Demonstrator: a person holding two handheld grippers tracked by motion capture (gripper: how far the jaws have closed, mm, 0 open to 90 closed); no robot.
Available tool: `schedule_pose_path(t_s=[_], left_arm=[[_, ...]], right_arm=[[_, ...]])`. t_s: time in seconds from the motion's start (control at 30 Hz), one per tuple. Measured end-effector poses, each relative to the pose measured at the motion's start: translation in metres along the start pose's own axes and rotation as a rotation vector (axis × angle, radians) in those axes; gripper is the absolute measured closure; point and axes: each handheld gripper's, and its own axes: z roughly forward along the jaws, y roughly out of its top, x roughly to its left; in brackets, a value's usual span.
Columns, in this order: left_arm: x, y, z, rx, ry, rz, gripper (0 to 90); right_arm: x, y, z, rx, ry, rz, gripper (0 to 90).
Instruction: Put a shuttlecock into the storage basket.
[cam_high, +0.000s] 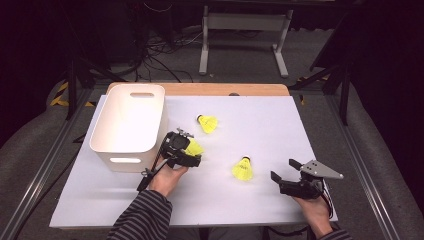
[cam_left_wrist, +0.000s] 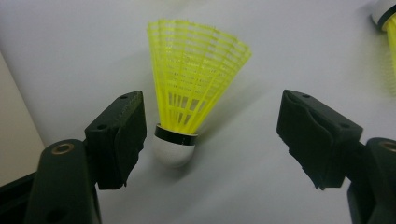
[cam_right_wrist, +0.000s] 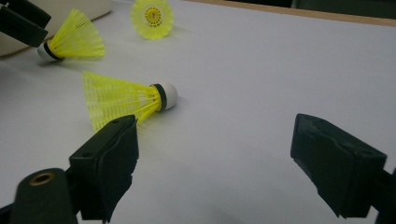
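Three yellow shuttlecocks with white cork heads lie on the white table (cam_high: 280, 125). My left gripper (cam_high: 191, 151) (cam_left_wrist: 212, 116) is open around one shuttlecock (cam_high: 195, 147) (cam_left_wrist: 191, 88), whose cork rests close to one jaw and whose skirt fans away from me. A second shuttlecock (cam_high: 243, 169) (cam_right_wrist: 121, 98) lies on its side just ahead of my right gripper (cam_high: 283, 169) (cam_right_wrist: 215, 135), which stands open with nothing between its jaws. The third shuttlecock (cam_high: 207, 123) (cam_right_wrist: 152, 16) lies farther back.
A white plastic bin (cam_high: 130, 125) with handle slots stands at the left of the table, right beside my left gripper. The table's wooden edge (cam_high: 200, 89) runs along the back. Bare table stretches to the right and front.
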Motion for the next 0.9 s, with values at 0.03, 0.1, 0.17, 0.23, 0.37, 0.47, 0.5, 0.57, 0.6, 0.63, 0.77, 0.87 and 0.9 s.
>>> schedule_pose_path(t_s=[0.03, 0.1, 0.17, 0.23, 0.37, 0.47, 0.5, 0.57, 0.6, 0.63, 0.77, 0.87, 0.9], left_arm=[[0.0, 0.001, 0.001, 0.001, 0.001, 0.0, 25.2], [0.002, 0.002, 0.003, 0.011, 0.006, -0.004, 25.1], [0.003, 0.003, 0.005, 0.017, 0.016, -0.007, 25.1], [0.004, 0.004, 0.006, 0.023, 0.019, -0.013, 25.2], [0.005, 0.004, 0.01, 0.038, 0.02, -0.019, 25.3], [0.005, 0.005, 0.013, 0.051, 0.027, -0.021, 25.4], [0.005, 0.005, 0.014, 0.053, 0.031, -0.022, 25.3], [0.005, 0.005, 0.015, 0.057, 0.035, -0.019, 25.4], [0.005, 0.005, 0.016, 0.059, 0.036, -0.024, 25.4], [0.005, 0.005, 0.017, 0.061, 0.038, -0.022, 25.5], [0.005, 0.005, 0.02, 0.077, 0.04, -0.021, 25.7], [0.005, 0.005, 0.022, 0.086, 0.05, -0.019, 26.2], [0.004, 0.005, 0.023, 0.09, 0.056, -0.017, 26.5]], right_arm=[[0.0, 0.0, 0.0, 0.0, 0.0, 0.0, 15.9], [0.0, 0.0, 0.0, 0.001, -0.002, 0.001, 15.9], [0.0, 0.0, 0.0, 0.0, -0.001, 0.003, 15.9], [0.0, 0.0, 0.0, 0.001, 0.001, 0.002, 15.9], [0.0, 0.0, 0.0, 0.002, 0.002, 0.002, 15.9], [0.0, 0.0, 0.0, 0.001, 0.003, 0.001, 15.9], [0.0, 0.0, 0.0, 0.001, 0.003, 0.001, 15.9], [0.0, 0.0, 0.001, 0.004, 0.003, 0.003, 15.9], [0.0, 0.0, 0.001, 0.004, 0.003, 0.002, 15.9], [0.0, 0.0, 0.001, 0.004, 0.003, 0.002, 15.9], [0.0, 0.0, 0.001, 0.004, 0.003, 0.002, 15.9], [0.0, 0.0, 0.001, 0.003, 0.006, 0.002, 15.9], [0.001, 0.0, 0.001, 0.004, 0.006, -0.001, 15.9]])
